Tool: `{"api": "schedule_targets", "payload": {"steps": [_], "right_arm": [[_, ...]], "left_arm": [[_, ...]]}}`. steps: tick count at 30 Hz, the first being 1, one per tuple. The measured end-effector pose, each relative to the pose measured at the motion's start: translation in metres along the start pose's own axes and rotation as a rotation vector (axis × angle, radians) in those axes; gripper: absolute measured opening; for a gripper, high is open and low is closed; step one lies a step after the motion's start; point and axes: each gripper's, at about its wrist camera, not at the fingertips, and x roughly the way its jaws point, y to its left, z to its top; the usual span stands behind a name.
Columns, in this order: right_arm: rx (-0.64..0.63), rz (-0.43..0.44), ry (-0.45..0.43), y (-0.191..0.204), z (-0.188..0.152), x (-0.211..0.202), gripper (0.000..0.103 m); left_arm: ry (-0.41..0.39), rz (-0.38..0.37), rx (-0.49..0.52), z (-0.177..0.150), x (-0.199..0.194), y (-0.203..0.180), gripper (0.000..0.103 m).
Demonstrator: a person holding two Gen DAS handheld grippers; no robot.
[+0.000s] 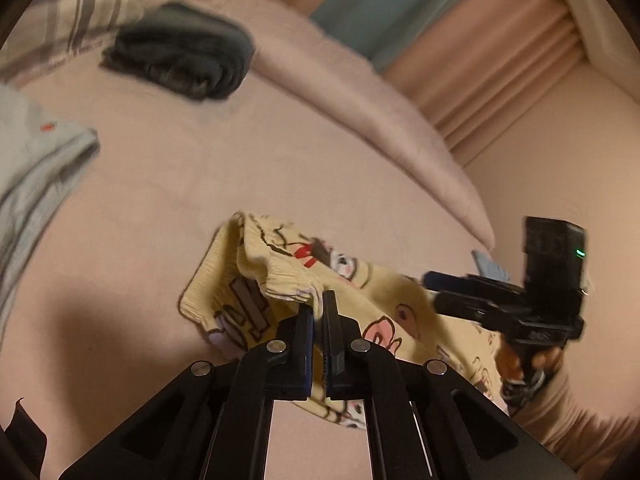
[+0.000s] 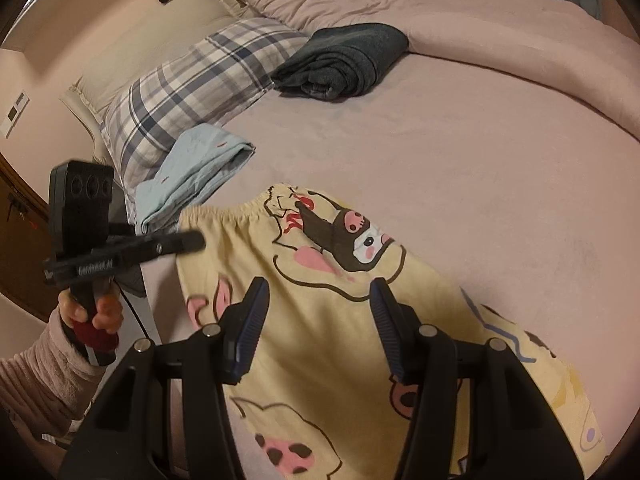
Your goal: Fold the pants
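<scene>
Both fingers (image 1: 319, 300) pinch pants (image 2: 320, 320) waistband edge w/ bed (image 2: 480, 160) beyond.

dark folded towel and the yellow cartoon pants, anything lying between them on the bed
Nothing: in the right wrist view, bare pink sheet runs from the dark towel to the pants.

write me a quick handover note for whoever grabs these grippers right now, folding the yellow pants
Left gripper: shut on the waistband of the yellow cartoon pants.
Right gripper: open, over the pants, holding nothing.
Pants lie on the pink bed, waistband corner lifted, no fold yet visible.
Folded dark garment and light blue garment lie by the plaid pillow.
Left: grip with the right, fold.
</scene>
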Motion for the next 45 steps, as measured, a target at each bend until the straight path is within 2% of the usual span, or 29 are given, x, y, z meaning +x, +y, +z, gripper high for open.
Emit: {"api": "schedule_targets", "payload": {"steps": [2,5,7,9,11,12,13,17,18,21,22,24,25,26,27,28,29,31,32,34,36,37,38,40,42,45], "right_arm": [[0.017,0.004,-0.004,0.0,0.001,0.002,0.053],[0.003,0.048,0.001,0.009,-0.001,0.003,0.054],[-0.065,0.104,0.006,0.033,-0.004,0.007,0.061],[-0.153,0.082,0.017,0.058,-0.009,0.018,0.06],[-0.306,0.016,0.049,0.091,-0.018,0.036,0.038],[-0.348,-0.01,0.082,0.1,-0.022,0.046,0.009],[-0.374,-0.049,0.115,0.107,-0.024,0.056,0.005],[-0.401,-0.166,0.114,0.118,-0.027,0.072,0.004],[-0.411,-0.178,0.098,0.124,-0.028,0.071,0.004],[-0.462,-0.222,0.099,0.139,-0.043,0.086,0.008],[-0.462,-0.235,0.101,0.139,-0.046,0.093,0.009],[-0.416,-0.22,0.146,0.128,-0.051,0.108,0.009],[-0.374,-0.184,0.168,0.123,-0.054,0.112,0.012],[-0.361,-0.141,0.171,0.122,-0.057,0.111,0.017],[-0.36,-0.103,0.178,0.121,-0.058,0.107,0.03],[-0.332,-0.041,0.195,0.118,-0.057,0.1,0.038],[-0.293,0.014,0.201,0.113,-0.054,0.091,0.035],[-0.177,0.128,0.155,0.084,-0.045,0.053,0.036],[-0.138,0.124,0.122,0.067,-0.042,0.035,0.037],[-0.068,0.027,0.051,0.02,-0.038,0.0,0.043],[0.028,-0.094,0.029,-0.041,-0.035,-0.029,0.045],[0.09,-0.132,0.034,-0.078,-0.035,-0.041,0.045],[0.131,-0.134,0.041,-0.1,-0.036,-0.047,0.045],[0.236,-0.078,0.059,-0.146,-0.039,-0.054,0.044],[0.286,-0.035,0.059,-0.17,-0.039,-0.052,0.044],[0.272,0.061,0.118,-0.179,-0.045,-0.037,0.044]], "left_arm": [[0.003,0.018,-0.007,0.005,0.007,0.001,0.001],[-0.013,0.005,-0.003,0.009,0.004,0.001,0.001],[-0.015,0.01,0.011,0.011,-0.002,0.004,0.001],[-0.008,0.011,0.013,0.01,-0.007,0.006,0.001],[-0.011,0.011,0.016,0.011,-0.011,0.008,0.001],[-0.009,0.013,0.019,0.011,-0.013,0.008,0.001],[-0.007,0.014,0.023,0.01,-0.015,0.009,0.001],[-0.003,-0.006,0.037,0.006,-0.016,0.017,0.001],[0.017,0.004,0.018,0.004,-0.012,0.024,0.001],[0.109,0.105,-0.046,-0.013,0.01,0.055,0.001],[0.14,0.105,-0.077,-0.02,0.015,0.062,0.001],[0.135,0.092,-0.097,-0.027,0.01,0.067,0.001],[0.138,0.092,-0.101,-0.028,0.004,0.067,0.002],[0.139,0.108,-0.102,-0.028,-0.001,0.066,0.012],[0.137,0.135,-0.097,-0.028,-0.007,0.066,0.021],[0.136,0.163,-0.086,-0.028,-0.013,0.064,0.039],[0.128,0.211,-0.064,-0.027,-0.021,0.062,0.045],[0.105,0.338,0.002,-0.021,-0.033,0.056,0.045],[0.093,0.375,0.016,-0.016,-0.037,0.054,0.045],[0.051,0.39,0.048,-0.006,-0.042,0.043,0.045],[0.025,0.352,0.109,0.005,-0.033,0.016,0.045],[0.024,0.309,0.146,0.01,-0.023,-0.002,0.045],[0.034,0.267,0.168,0.013,-0.011,-0.016,0.045],[0.09,0.154,0.216,0.016,0.029,-0.051,0.045],[0.149,0.083,0.249,0.014,0.064,-0.074,0.045],[0.242,0.047,0.321,0.007,0.113,-0.1,0.045]]}}
